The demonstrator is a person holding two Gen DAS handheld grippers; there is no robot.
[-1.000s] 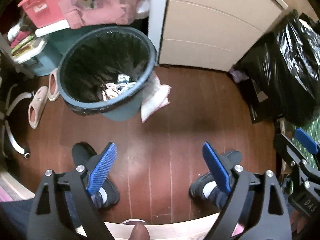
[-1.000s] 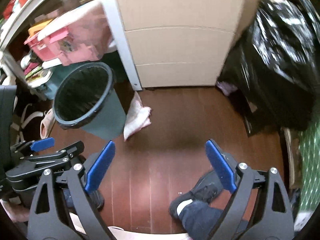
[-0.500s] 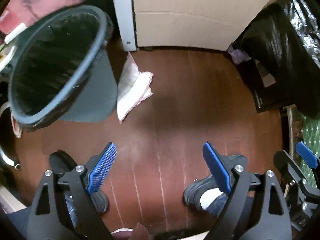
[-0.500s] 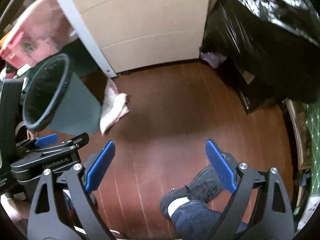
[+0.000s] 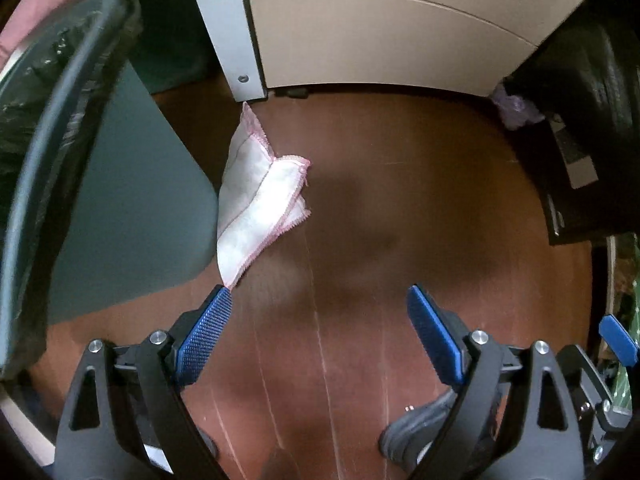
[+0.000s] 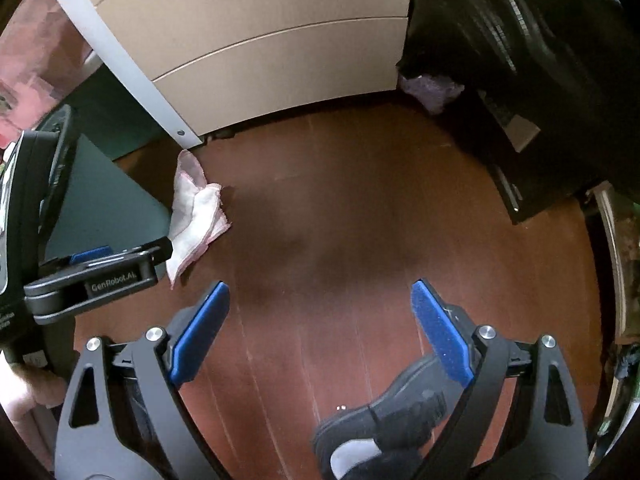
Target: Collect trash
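At the far left stands the grey trash bin (image 5: 132, 200) with a black liner, and the white cloth (image 5: 256, 200) with pink edging lies on the wooden floor (image 5: 400, 220), leaning against the bin's side. The left hand-held gripper (image 5: 320, 328) has its jaws wide, nothing between them (its left pad is just beside the cloth's lower corner). The right hand-held gripper (image 6: 320, 328) is also wide and empty, above bare floor, near a dark shoe (image 6: 384, 424).

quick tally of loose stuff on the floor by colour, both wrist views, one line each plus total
White with pink trim: 1, the folded cloth beside the bin
Purple: 1, the crumpled scrap at the black bag
Total: 2
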